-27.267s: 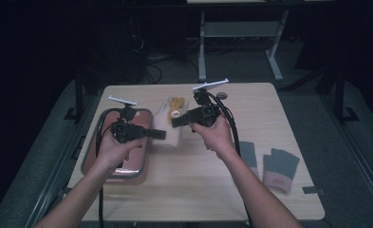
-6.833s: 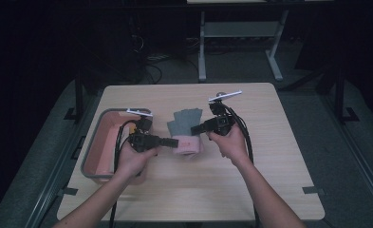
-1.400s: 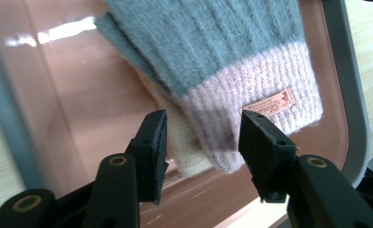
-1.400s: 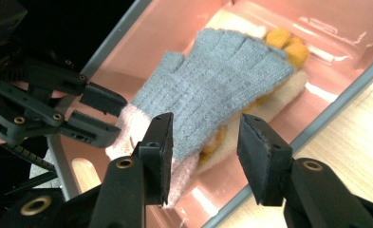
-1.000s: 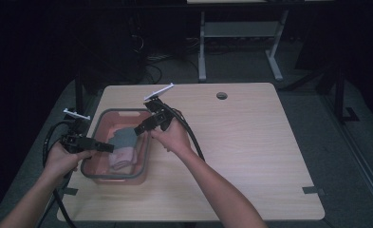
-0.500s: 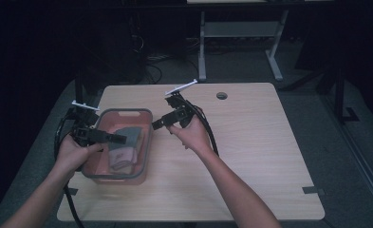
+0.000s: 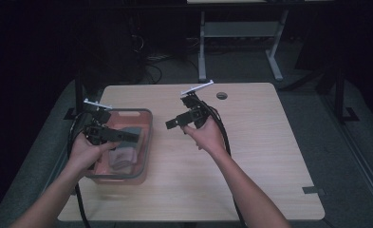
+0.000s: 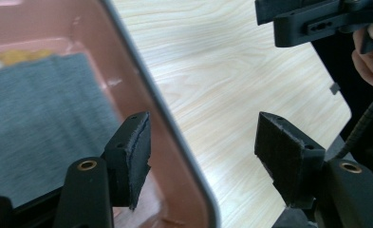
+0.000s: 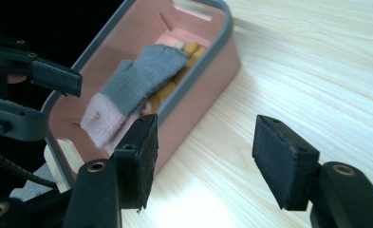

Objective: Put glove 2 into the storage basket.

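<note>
While one light wooden table [image 7: 250,156] carries everything, a single pink bin with a grey rim [image 7: 146,137] sits near its left edge. Inside the bin lie folded cloths: one grey cloth [image 9: 146,76] draped over a pale pink one [image 9: 101,121], with something yellow [image 9: 191,47] partly hidden beneath them; whether there are more cannot be told. Two hand-held grippers are over the table. The left gripper [image 7: 134,137] hangs over the bin's right wall, its jaws spread wide and empty, one inside the rim and one outside. The right gripper [image 7: 171,124] hovers above bare tabletop just right of the bin, apart from it, jaws likewise spread and holding nothing.
</note>
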Tool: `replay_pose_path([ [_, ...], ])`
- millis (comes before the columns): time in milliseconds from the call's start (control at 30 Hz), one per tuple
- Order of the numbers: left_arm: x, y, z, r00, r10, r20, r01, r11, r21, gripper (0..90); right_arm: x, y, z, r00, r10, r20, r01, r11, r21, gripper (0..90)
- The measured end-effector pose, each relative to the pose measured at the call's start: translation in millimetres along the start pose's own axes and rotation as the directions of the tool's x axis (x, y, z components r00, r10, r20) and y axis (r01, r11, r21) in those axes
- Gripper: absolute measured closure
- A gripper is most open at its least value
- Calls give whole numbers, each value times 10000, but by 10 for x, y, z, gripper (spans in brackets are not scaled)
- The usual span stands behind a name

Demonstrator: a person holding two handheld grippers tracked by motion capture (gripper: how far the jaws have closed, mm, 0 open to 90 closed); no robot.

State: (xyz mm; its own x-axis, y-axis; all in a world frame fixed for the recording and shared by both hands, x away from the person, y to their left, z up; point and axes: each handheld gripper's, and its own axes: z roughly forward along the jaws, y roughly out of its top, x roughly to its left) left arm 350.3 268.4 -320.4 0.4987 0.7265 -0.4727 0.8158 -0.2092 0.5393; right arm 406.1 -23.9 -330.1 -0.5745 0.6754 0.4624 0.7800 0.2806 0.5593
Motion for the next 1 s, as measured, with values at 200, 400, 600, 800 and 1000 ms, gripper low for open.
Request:
replay_pose_path([
  [200, -141, 42, 99, 9991, 351, 246, -348, 9993, -121, 338, -110, -61, -164, 9997, 146, 216, -142, 9997, -216, 401],
  [400, -233, 60, 230, 9970, 678, 367, -681, 9977, 66, 322, -239, -135, -257, 9988, 331, 368, -322, 9992, -249, 392],
  [600, -259, 15, 395, 9967, 525, 611, -532, 9985, 96, 307, -347, -255, -336, 9967, 559, 588, -547, 9983, -223, 381],
  [800, -394, 42, 517, 9917, 963, 847, -982, 9950, 188, 290, -494, -369, -470, 9938, 803, 774, -771, 9961, -435, 373],
  [1000, -492, 44, 616, 9883, 1151, 1001, -1179, 9928, 232, 284, -604, -466, -573, 9897, 1102, 911, -1064, 9933, -459, 370],
])
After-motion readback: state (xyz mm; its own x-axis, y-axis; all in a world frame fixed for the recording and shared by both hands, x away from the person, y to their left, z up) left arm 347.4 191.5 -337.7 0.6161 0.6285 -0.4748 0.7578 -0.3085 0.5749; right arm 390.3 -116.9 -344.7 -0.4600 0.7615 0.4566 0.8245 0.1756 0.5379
